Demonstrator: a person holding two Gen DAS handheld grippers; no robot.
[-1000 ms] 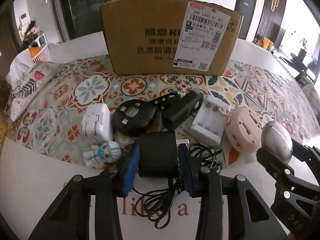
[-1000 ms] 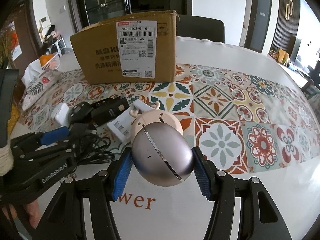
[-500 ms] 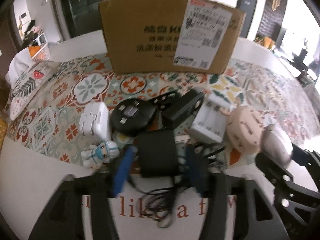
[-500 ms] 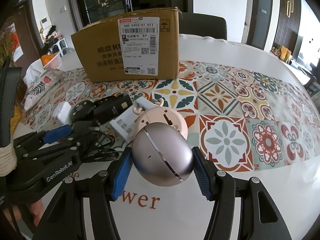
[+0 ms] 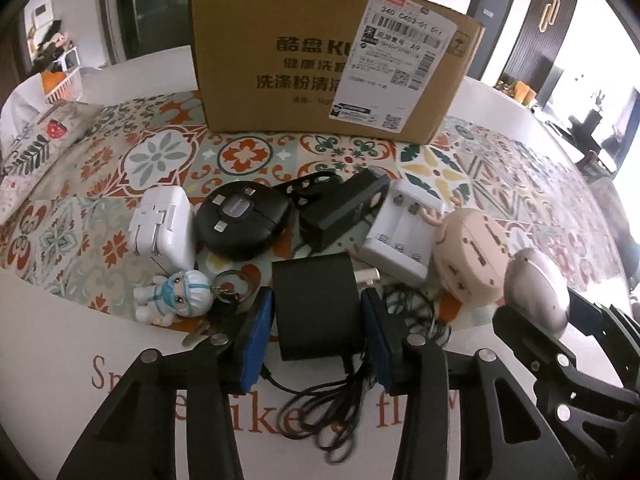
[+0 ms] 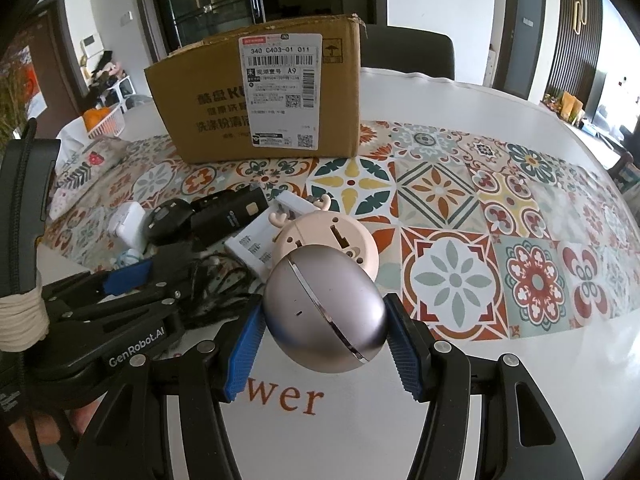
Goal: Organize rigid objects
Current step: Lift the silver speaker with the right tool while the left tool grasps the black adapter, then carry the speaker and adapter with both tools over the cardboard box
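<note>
Black adapter (image 5: 318, 308) is clamped in the left hand-held gripper (image 5: 318, 334), silver egg-shaped case (image 6: 326, 310) in the right hand-held gripper (image 6: 322, 346); both should be lifted level, trailing cable (image 5: 340, 392) kept clear of neighbours

Bright daylight from the right — blown-out glare there, heavy fisheye bending, dark vignetted corners, soft shadows

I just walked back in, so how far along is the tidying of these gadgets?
Nothing visibly sorted yet. In hand: the left claw grips the black adapter and the right claw grips the silver egg-shaped gadget. Left on the mat: white charger, round black hub, battery charger, figurine. The cardboard box stands behind.
</note>
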